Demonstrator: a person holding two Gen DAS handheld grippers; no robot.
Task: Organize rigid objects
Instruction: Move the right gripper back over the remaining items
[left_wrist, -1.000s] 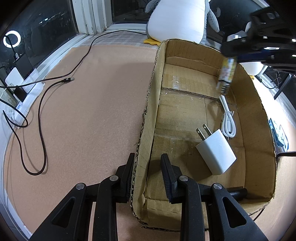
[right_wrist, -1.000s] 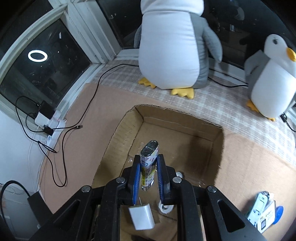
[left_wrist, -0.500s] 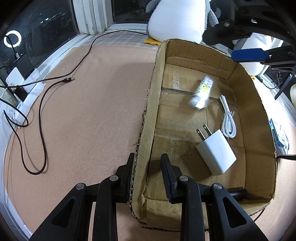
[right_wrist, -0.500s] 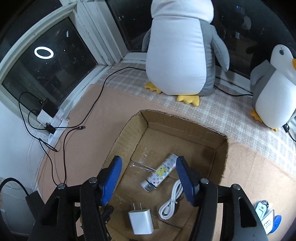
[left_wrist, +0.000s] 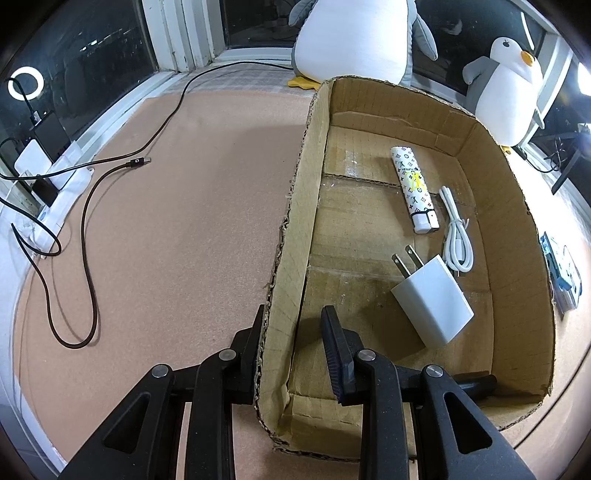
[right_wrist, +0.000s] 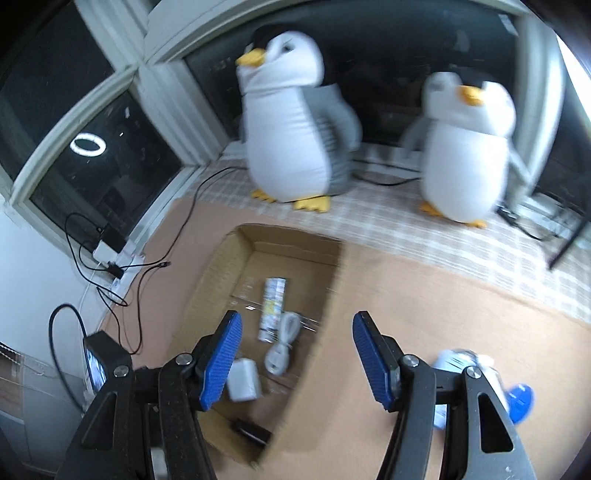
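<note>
your left gripper (left_wrist: 291, 343) is clamped on the near left wall of the cardboard box (left_wrist: 517, 229), one jaw outside and one inside; keep that grip steady so the box does not slide while you load it. your right gripper (right_wrist: 297, 354) has its blue jaws spread wide with nothing between them, hanging above the box's right wall. judging from that, the step in hand is fetching the next piece, so swing toward the blue and white items (right_wrist: 480, 373) on the mat just right of the box, and square the jaws over one before you close.

inside the box lie the patterned lighter (left_wrist: 413, 188) toward the far end, the coiled white cable (left_wrist: 456, 236) just right of it, and the white charger plug (left_wrist: 432, 299) nearer you.

the left view shows these crisply, and your grip on the wall. the right view is blurred, but only it shows the open jaws and a dark object (right_wrist: 251, 430) by the box's near wall
</note>
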